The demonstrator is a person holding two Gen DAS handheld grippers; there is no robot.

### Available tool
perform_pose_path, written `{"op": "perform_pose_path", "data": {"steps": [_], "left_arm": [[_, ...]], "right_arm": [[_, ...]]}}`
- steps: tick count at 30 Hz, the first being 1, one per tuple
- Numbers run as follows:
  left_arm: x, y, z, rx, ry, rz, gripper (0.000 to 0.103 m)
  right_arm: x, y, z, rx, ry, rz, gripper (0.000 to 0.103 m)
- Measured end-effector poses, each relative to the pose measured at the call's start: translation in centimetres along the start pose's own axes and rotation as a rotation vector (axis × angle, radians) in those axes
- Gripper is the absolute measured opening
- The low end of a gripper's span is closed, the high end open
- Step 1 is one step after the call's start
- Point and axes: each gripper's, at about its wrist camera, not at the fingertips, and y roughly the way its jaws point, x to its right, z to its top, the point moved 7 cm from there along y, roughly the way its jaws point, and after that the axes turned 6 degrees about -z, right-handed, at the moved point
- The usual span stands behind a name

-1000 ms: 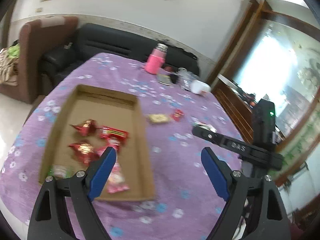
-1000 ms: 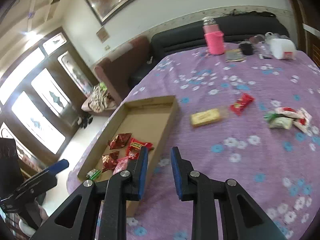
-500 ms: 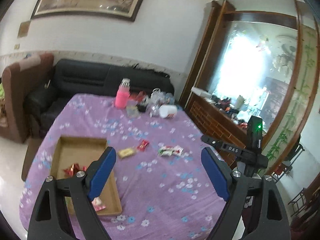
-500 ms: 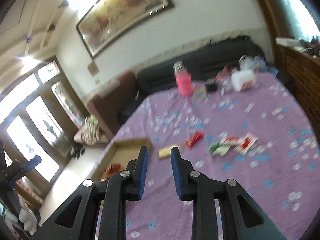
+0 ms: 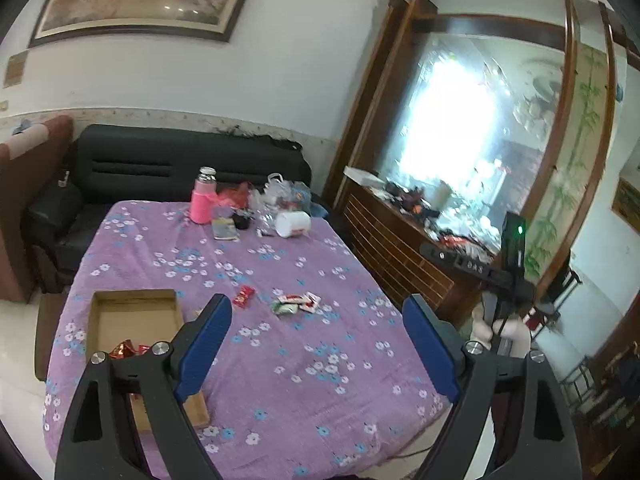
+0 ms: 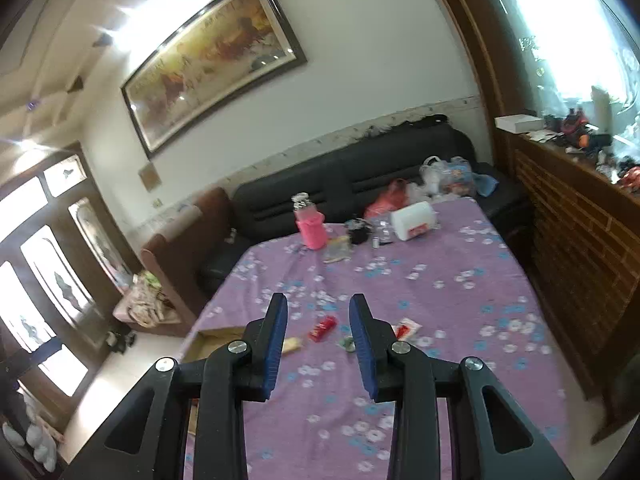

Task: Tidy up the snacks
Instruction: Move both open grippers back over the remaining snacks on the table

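Note:
A shallow cardboard box [image 5: 132, 316] lies on the purple flowered table at the left, with red snack packets [image 5: 128, 350] at its near end. Loose on the cloth are a red packet [image 5: 244, 295], a cluster of white, green and red packets [image 5: 296, 303] and a yellow packet [image 6: 292, 345]. My left gripper [image 5: 318, 344] is wide open and empty, high above the table's near half. My right gripper [image 6: 318, 334] is partly open and empty, also high; the red packet [image 6: 323, 328] shows between its fingers, far below.
A pink bottle [image 5: 202, 202], a white tub on its side [image 5: 293, 224], plastic bags and small items crowd the table's far end. A black sofa [image 5: 160, 164] stands behind the table and a wooden cabinet [image 5: 400, 248] to its right. A tripod device [image 5: 508, 256] stands at the right.
Both grippers have risen and pulled far back from the table, so the whole table now shows. The right gripper's fingers have opened somewhat. The snacks and box have not moved.

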Motion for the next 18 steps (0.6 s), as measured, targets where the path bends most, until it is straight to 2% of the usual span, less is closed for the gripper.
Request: {"op": "perform_pose_path", "data": {"steps": [4, 6, 9, 13, 18], "left_arm": [[0.7, 1.6, 0.6, -0.014, 0.018, -0.032, 0.087], [0.5, 2.4, 0.4, -0.016, 0.008, -0.058, 0.087], [-0.8, 4.4, -0.7, -0.048, -0.033, -0.097, 0.087], [-4.3, 7.7, -3.5, -0.128, -0.154, -0.146, 0.087], [-8.6, 9.4, -5.9, -0.130, -0.169, -0.080, 0.087]], "right_arm": [[1.0, 0.7, 0.9, -0.012, -0.007, -0.049, 0.035], [1.7, 1.7, 0.9, -0.024, 0.006, -0.059, 0.039], [2.4, 4.8, -0.4, -0.071, 0.037, -0.056, 0.041], [2.7, 10.0, -2.9, -0.161, 0.043, -0.063, 0.041], [2.0, 16.1, -5.0, -0.247, 0.048, -0.048, 0.041]]}}
